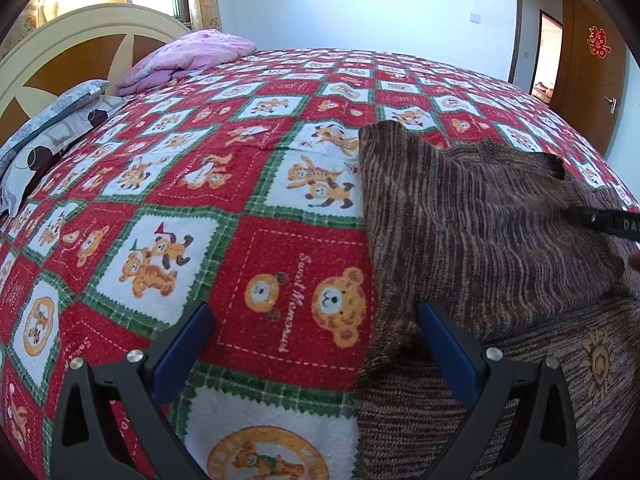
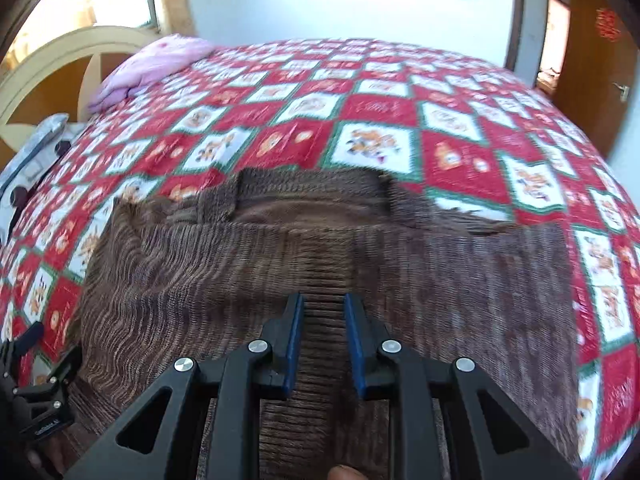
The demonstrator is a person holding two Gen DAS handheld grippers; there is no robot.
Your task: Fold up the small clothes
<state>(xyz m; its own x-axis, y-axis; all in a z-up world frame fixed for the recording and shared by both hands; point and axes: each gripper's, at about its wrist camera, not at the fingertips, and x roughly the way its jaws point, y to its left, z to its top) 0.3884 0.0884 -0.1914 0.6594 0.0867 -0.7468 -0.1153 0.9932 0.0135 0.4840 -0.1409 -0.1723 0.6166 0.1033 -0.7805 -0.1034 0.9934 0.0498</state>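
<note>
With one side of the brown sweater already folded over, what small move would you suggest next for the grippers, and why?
I would probably bring the left gripper right, onto the sweater edge, and close it there. Its jaws stand wide open above the bedspread, holding nothing. The right gripper hovers over the folded middle, jaws slightly apart with no cloth pinched. The bottom part near the sun design looks unfolded.

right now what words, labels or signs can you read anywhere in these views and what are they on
"Sweet Memories": white script on a red square of the bedspread.
"DAS": cut off by the frame edge, on the black right gripper.
Red double-happiness character: on the wooden door.
Small white label on the left gripper: too blurred to read.
Script on other bedspread squares: too small.
</note>
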